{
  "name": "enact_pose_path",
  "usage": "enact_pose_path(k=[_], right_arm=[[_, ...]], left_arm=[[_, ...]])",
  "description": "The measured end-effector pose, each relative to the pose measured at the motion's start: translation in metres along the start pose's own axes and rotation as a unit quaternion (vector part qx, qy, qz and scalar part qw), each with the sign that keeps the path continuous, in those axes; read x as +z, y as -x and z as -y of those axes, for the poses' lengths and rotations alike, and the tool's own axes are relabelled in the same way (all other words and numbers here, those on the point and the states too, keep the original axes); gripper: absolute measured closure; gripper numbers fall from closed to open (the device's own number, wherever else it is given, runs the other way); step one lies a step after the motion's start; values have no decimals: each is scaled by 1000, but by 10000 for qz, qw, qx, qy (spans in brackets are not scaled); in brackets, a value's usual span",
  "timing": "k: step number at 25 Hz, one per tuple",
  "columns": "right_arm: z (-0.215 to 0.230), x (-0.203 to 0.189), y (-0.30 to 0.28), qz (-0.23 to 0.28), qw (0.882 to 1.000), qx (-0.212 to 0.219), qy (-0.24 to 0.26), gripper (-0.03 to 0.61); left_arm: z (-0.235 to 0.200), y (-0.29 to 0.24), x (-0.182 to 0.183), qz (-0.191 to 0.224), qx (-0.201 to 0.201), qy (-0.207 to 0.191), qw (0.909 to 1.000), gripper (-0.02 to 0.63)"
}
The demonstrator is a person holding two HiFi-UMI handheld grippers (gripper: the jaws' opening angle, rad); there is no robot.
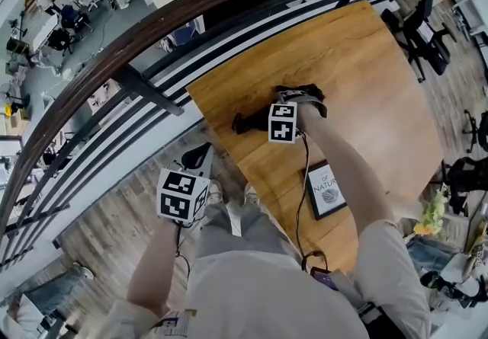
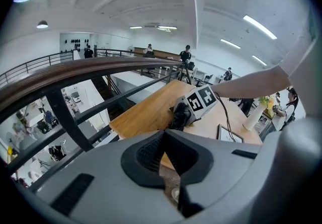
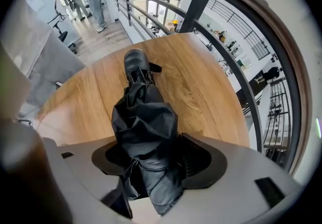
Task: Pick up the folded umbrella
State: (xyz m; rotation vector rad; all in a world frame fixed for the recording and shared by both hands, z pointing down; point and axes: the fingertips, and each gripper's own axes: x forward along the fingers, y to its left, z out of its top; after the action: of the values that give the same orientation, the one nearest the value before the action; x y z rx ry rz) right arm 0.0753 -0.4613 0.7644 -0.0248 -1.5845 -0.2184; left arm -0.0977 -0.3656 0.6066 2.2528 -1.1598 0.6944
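Observation:
The black folded umbrella (image 1: 245, 123) lies on the wooden table (image 1: 343, 48), near its left corner. In the right gripper view the umbrella (image 3: 146, 117) runs away from the camera, with its rounded handle at the far end. My right gripper (image 1: 299, 95) points straight down over it; in its own view the right gripper (image 3: 151, 160) has both pads against the crumpled fabric, and the umbrella rests on the wood. My left gripper (image 1: 195, 158) hangs low beside the person's leg, off the table, and in its own view the left gripper (image 2: 164, 137) is shut on nothing.
A dark curved railing (image 1: 152, 33) runs just past the table's far and left edges, with a drop to a lower floor behind it. A framed picture (image 1: 326, 189) lies on the table near the person. A vase of flowers (image 1: 431, 212) stands at the right.

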Motion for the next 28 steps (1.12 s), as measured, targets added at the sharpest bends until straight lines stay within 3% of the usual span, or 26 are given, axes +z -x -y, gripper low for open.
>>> enact_pose_path(k=[2,4,7,10,14,21,28], right_arm=[[-2,2,8,74,9997,-123,-215,277],[1,3,14,312,9961,-217,-795,288],[5,7,47,918,9760,-192,-1965,291],[17,9,82,1591,9412,-131,-2976,295],[38,30,139,2758,8905,-280,-3607,307],[52,59,267,4013,8219,-1002,-3918,316],[47,61,412,5231,7293,-1857,-4001,317]], left_arm=[[5,12,5,86,8,-28,10000,598],[5,16,6,149,14,-75,9999,598],[5,31,15,273,107,-125,9995,598],[1,47,26,447,250,-131,9986,598],[-12,67,46,755,400,-167,9962,598],[-27,123,108,1494,676,-439,9855,598],[-22,192,183,2486,889,-887,9604,598]])
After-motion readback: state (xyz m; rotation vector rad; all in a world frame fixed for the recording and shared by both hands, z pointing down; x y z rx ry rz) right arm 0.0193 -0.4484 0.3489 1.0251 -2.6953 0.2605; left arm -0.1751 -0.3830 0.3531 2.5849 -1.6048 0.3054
